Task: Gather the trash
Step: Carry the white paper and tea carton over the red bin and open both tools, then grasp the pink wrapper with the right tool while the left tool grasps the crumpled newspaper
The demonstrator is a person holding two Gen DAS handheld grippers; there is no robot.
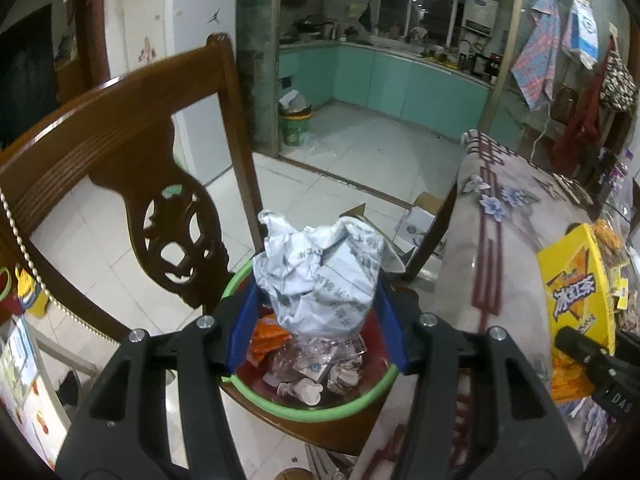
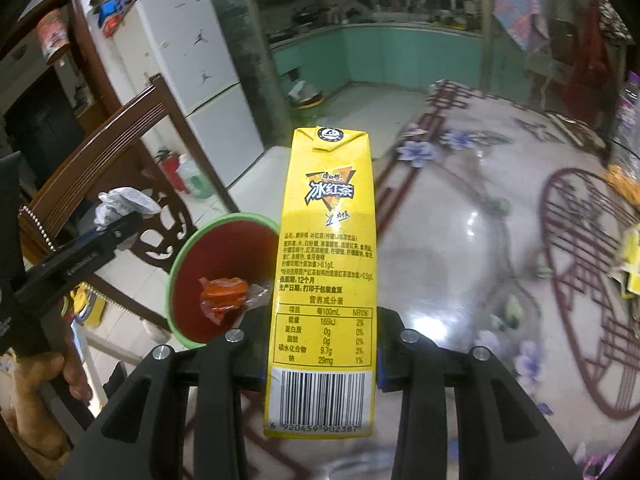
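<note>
My left gripper [image 1: 316, 300] is shut on a crumpled ball of printed paper [image 1: 320, 272] and holds it just above a red bin with a green rim [image 1: 352, 404]. The bin holds an orange wrapper [image 1: 268, 340] and several crumpled scraps. My right gripper [image 2: 322, 344] is shut on a yellow iced tea carton [image 2: 326, 264], held upright over the table. In the right wrist view the bin [image 2: 184, 256] is left of the carton, with the orange wrapper [image 2: 224, 292] inside. The left gripper with the paper [image 2: 120, 204] shows there too.
A carved wooden chair [image 1: 132, 184] stands left of the bin. A glossy floral table [image 2: 460, 240] lies to the right, with yellow and orange wrappers [image 2: 628, 256] at its right edge. A fridge [image 2: 192, 76] and a kitchen doorway are behind.
</note>
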